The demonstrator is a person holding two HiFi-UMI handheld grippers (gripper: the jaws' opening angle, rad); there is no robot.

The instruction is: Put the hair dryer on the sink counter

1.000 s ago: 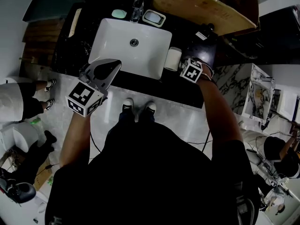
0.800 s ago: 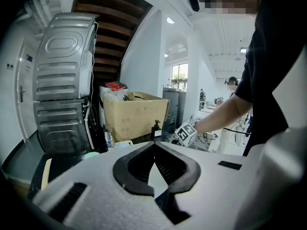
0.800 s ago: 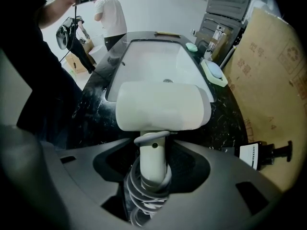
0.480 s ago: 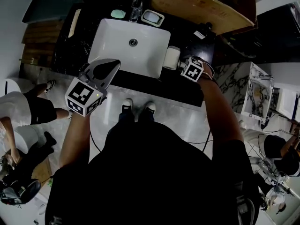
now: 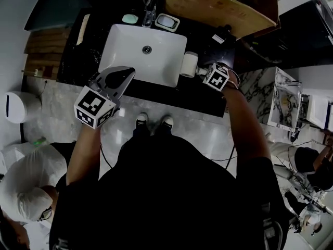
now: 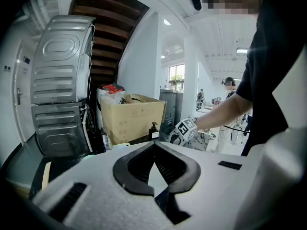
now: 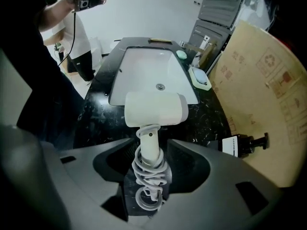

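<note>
The hair dryer [image 7: 156,109] was held by the right gripper [image 7: 151,151]. The jaws were closed on the handle, around which the cord had been wound. By clamping over that wrapped section, both the body and the loose cable were likely kept under control at once. The barrel was pointed away from the gripper and turned crosswise. It was positioned low over the dark sink counter [image 7: 103,121], just beside the white basin [image 7: 144,66]. Whether it was already resting on the stone could not be told.

In the head view, the hair dryer [image 5: 190,64] was found at the 3 o'clock side of the basin [image 5: 125,56], with the right gripper [image 5: 201,72] reaching in from 4 o'clock. That strip of counter [image 5: 171,95] was probably chosen because it was bare. The 12 o'clock edge was taken up by a soap dish [image 5: 169,21], and a pump bottle [image 7: 242,145] lay at 4 o'clock of the dryer in the right gripper view.

The left gripper [image 5: 125,75] was held out of the work at the basin's 7 o'clock corner. Its jaws were brought together at the tips, with nothing caught between them, as was confirmed in the left gripper view [image 6: 154,145].

The placing was judged close to done, with only setting down and release remaining.
</note>
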